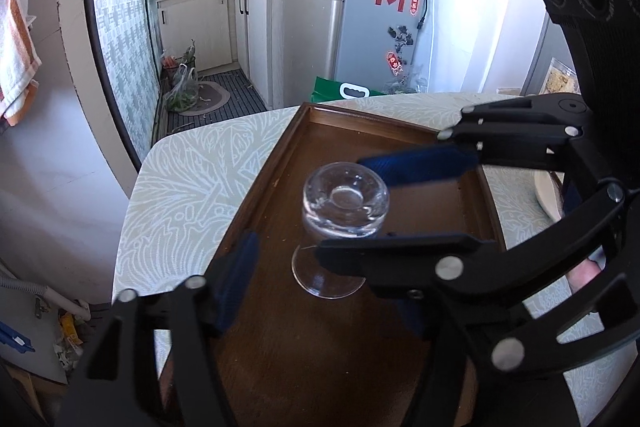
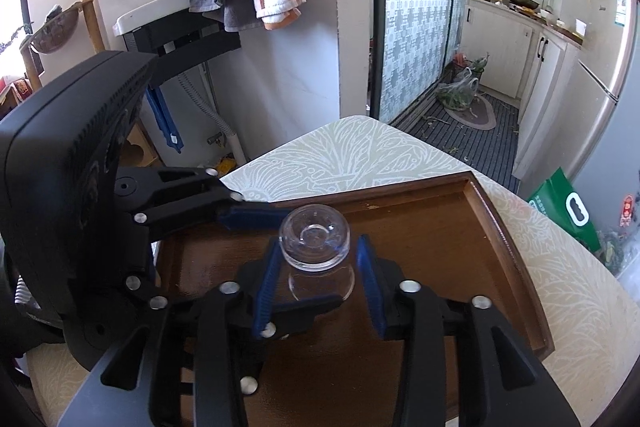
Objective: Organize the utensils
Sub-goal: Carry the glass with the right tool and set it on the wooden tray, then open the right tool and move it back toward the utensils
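A clear drinking glass stands upside down on a brown wooden tray. In the right wrist view the glass sits between the blue pads of my right gripper, which is open with small gaps on both sides. In the left wrist view my left gripper is open wide around the same glass, and the right gripper reaches in from the right with one finger behind the glass and one in front of it. The left gripper's arm shows at the left of the right wrist view.
The tray lies on a table with a pale leaf-patterned cloth. A pale plate edge sits right of the tray. Beyond the table are a silver fridge, a green bag and kitchen cabinets.
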The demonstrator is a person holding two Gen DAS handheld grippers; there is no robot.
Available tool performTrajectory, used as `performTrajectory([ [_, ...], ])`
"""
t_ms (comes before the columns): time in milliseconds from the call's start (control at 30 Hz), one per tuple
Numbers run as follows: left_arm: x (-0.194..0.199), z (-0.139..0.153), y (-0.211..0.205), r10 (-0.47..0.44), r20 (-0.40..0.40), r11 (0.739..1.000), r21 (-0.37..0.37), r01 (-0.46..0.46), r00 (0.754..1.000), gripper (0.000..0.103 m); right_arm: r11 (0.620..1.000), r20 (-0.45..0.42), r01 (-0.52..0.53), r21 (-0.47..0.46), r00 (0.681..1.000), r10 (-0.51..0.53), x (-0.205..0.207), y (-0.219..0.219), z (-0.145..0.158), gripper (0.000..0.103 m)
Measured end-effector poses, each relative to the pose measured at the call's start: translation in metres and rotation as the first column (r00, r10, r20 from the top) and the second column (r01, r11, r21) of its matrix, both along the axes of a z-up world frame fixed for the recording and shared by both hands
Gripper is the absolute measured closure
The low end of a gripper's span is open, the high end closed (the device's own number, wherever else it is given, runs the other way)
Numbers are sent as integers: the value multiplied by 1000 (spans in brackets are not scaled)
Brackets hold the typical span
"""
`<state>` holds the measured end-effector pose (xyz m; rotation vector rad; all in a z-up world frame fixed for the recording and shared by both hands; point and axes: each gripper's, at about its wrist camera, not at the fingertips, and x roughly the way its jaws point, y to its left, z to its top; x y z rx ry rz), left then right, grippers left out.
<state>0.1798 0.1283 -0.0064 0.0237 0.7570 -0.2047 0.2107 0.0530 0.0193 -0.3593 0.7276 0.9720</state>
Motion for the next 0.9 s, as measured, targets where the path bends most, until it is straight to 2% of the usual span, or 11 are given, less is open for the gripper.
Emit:
performTrajectory([
  [100,-4,4,3,5,19,1000,-7,-5,1000,9,1000,6,24,17,1000,-24,0,-7,4,23],
  [167,-11,10,5,13,35,1000,-8,-13,999,8,999,-10,19,27,1000,-19,-1,-13,7,14],
  [400,-43,26,1,0,63,1000,31,-2,998,5,999,-28,23,36,999,-22,-22,-53,21,9],
  [600,-69,35,-18,-26,55,999,34,24,998,5,995,9,56,87,998,-57,-43,-110,50,9],
  [767,-93,51,-59,-111,99,993,39,108,989,5,987,49,124,102,990,-129,-55,-166,65,9],
  [900,-97,49,-97,-193,101,981,34,191,976,5,978,51,184,103,981,-190,-58,-206,64,7],
])
